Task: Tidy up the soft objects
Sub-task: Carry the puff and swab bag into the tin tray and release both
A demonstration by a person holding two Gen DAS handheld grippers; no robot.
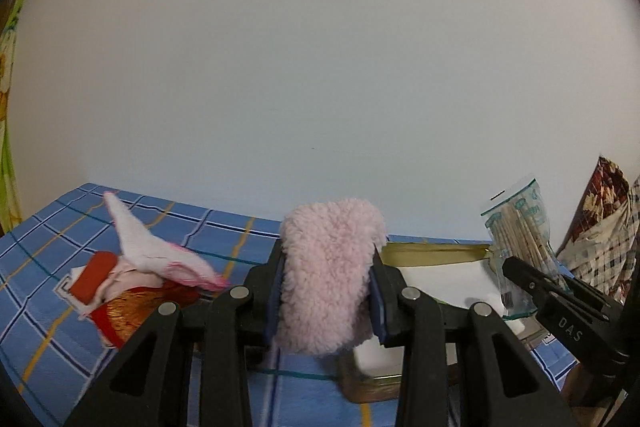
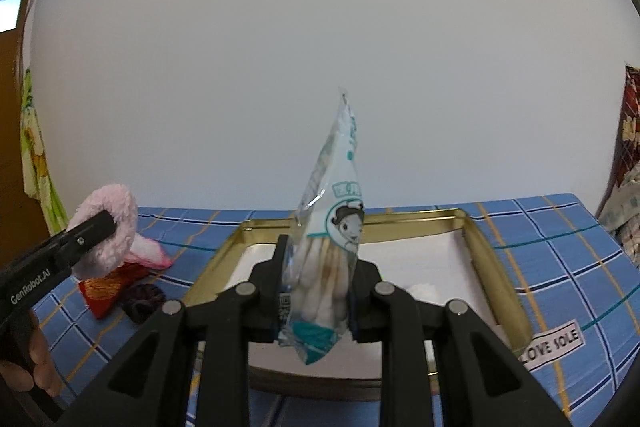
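Presently your left gripper [image 1: 328,291] was clamped on a pink fleece piece [image 1: 330,267], its pads pressed into both sides, the fleece held upright above the blue checked cloth [image 1: 48,267]. Your right gripper [image 2: 316,303] was closed on a clear packet of cotton swabs [image 2: 332,247], which stood tilted over the near edge of the gold-rimmed tin tray [image 2: 476,239]. That tray lay on the cloth with a white lining inside. To the left, on the cloth, you had a red and gold fabric item [image 1: 120,311] with a white pink-edged cloth [image 1: 160,255] lying across it, and a dark scrunchie [image 2: 142,301] just beside them. A white label [image 2: 554,347] sat near the tray's right corner.
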